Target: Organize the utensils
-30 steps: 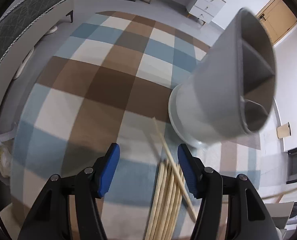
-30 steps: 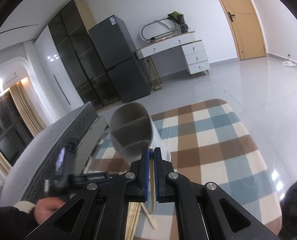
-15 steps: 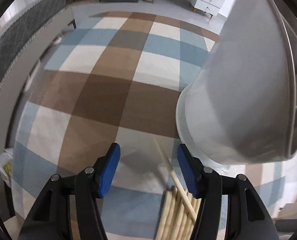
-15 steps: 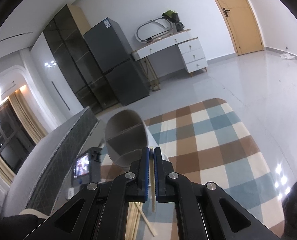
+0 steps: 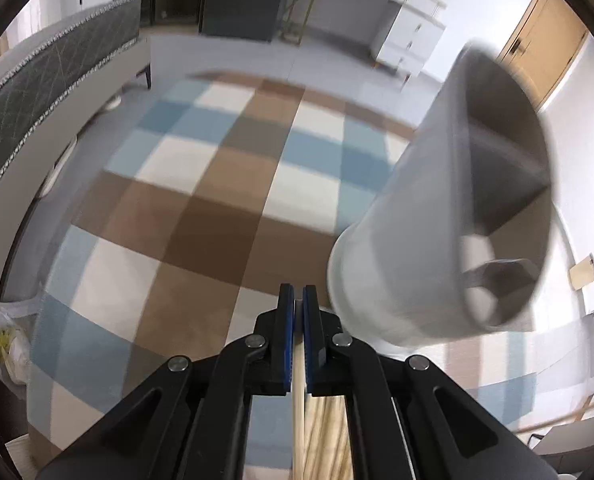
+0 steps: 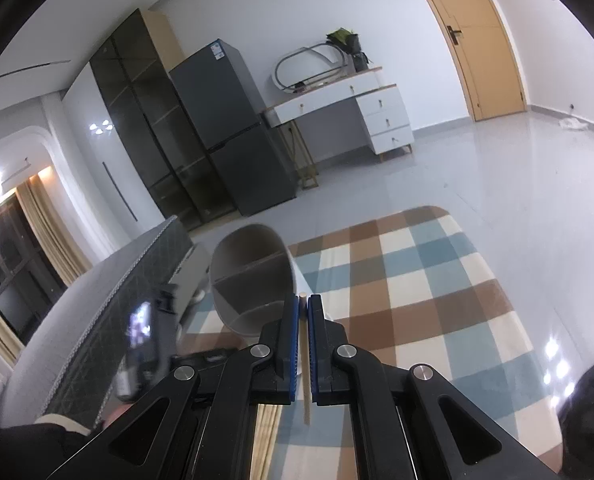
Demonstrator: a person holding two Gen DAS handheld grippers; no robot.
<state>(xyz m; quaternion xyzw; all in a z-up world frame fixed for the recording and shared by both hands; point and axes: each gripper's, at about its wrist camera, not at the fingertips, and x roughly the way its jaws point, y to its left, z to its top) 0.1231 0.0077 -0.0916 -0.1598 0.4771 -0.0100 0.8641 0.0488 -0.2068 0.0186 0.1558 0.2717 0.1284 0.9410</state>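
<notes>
Above checked rug (image 5: 201, 216), divided grey holder (image 5: 449, 240) apparently empty, each hand-held gripper clamping one chopstick (image 5: 298, 392).

Ahead and to the left of the left gripper (image 5: 298, 300) the checked rug (image 5: 201, 200) lies bare up to the sofa (image 5: 49, 72) along its left edge. To the right the grey utensil holder (image 5: 429, 240) stands close, blocking passage there. Behind that gripper a bundle of wooden chopsticks (image 5: 329, 432) lies on the rug. Past the rug's far edge the floor (image 6: 477, 168) is open.
</notes>
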